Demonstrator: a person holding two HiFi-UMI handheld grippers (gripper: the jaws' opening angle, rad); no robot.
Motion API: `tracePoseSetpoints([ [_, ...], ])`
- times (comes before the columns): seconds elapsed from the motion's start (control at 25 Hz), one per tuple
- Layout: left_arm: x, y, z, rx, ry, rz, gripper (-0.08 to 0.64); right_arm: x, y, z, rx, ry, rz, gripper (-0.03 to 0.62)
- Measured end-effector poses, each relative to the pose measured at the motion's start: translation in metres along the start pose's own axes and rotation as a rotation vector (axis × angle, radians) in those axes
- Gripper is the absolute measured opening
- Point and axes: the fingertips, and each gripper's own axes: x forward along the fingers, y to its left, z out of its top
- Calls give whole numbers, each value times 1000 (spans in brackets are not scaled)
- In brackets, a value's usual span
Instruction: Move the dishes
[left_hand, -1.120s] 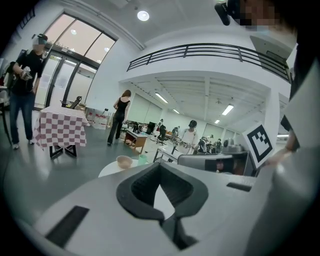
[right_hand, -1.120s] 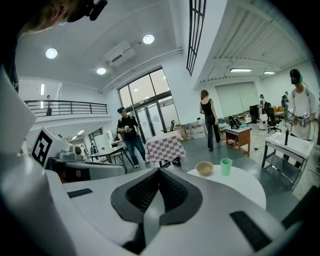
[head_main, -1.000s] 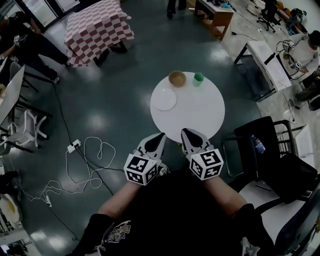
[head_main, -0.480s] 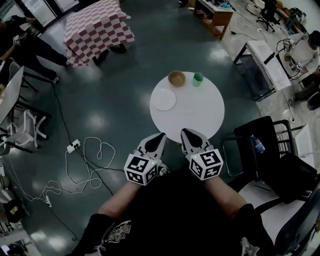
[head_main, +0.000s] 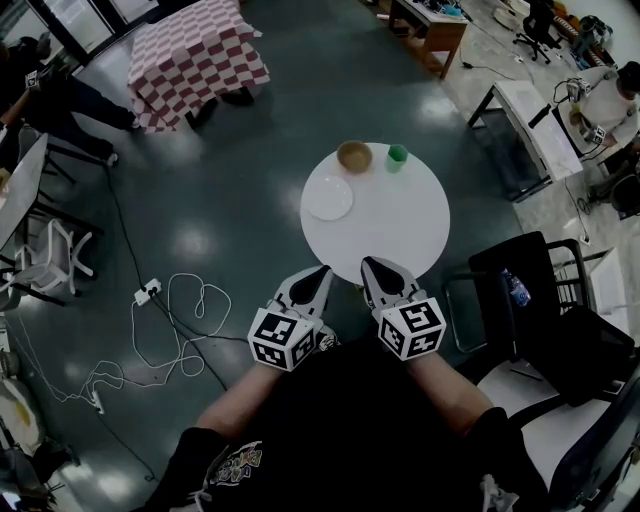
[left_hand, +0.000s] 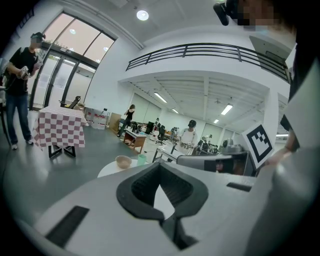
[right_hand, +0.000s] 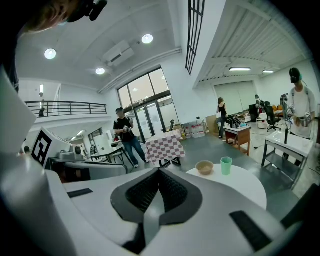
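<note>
Two empty claws, pressed together: left gripper (head_main: 320, 272), right gripper (head_main: 368, 264); flat white round plate (head_main: 329, 198) higher in frame, nearer left gripper.

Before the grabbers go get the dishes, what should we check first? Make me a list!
1. Left gripper empty: ok.
2. Right gripper empty: ok.
3. Jaws open for grabbing: not ok, both pairs are together.
4. Bowl, green cup and plate all on the table: ok.
5. Table bare between the grippers and the dishes: ok.
6. Anything inside the green cup: cannot tell.
</note>
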Motion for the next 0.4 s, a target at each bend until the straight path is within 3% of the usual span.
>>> tracePoseSetpoints([
  [0.4, 1, -2, -2, 1, 6, -7, 5, -2, -2, -3, 4, 4, -9, 21],
])
